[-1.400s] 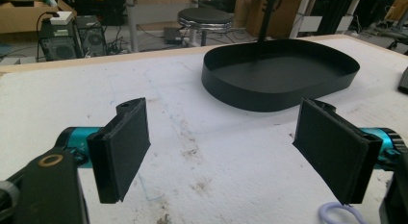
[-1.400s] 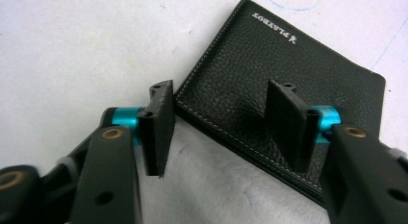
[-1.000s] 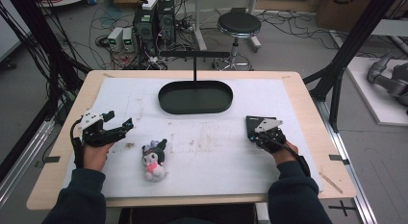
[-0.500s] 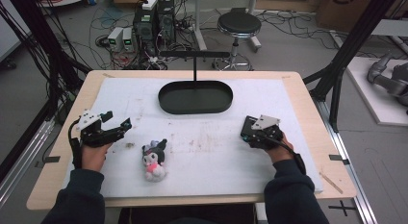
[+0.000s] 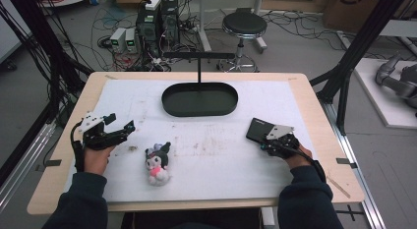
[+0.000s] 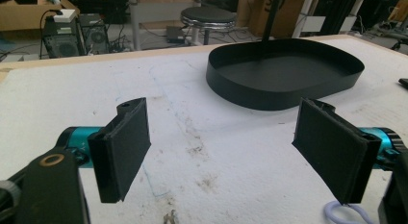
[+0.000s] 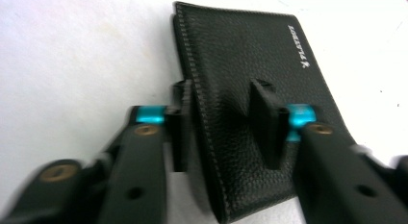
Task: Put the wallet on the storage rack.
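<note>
The black wallet (image 7: pixel 250 89) lies flat on the white surface (image 5: pixel 221 155) at about 3 o'clock, well apart from the oval tray (image 5: pixel 199 99). The right tool (image 7: pixel 225 122) straddles its stitched edge (jaws just closing, one pad over the leather). The left tool (image 6: pixel 231 152) at 9 o'clock gapes wide, empty.

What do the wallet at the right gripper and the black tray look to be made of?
The wallet looks like black leather or an imitation: pebbled grain, stitched edge, small pale stamped logo. The tray looks like thin sheet metal with a matte black coat, judging by its crisp upright wall; hard plastic cannot be ruled out.
</note>
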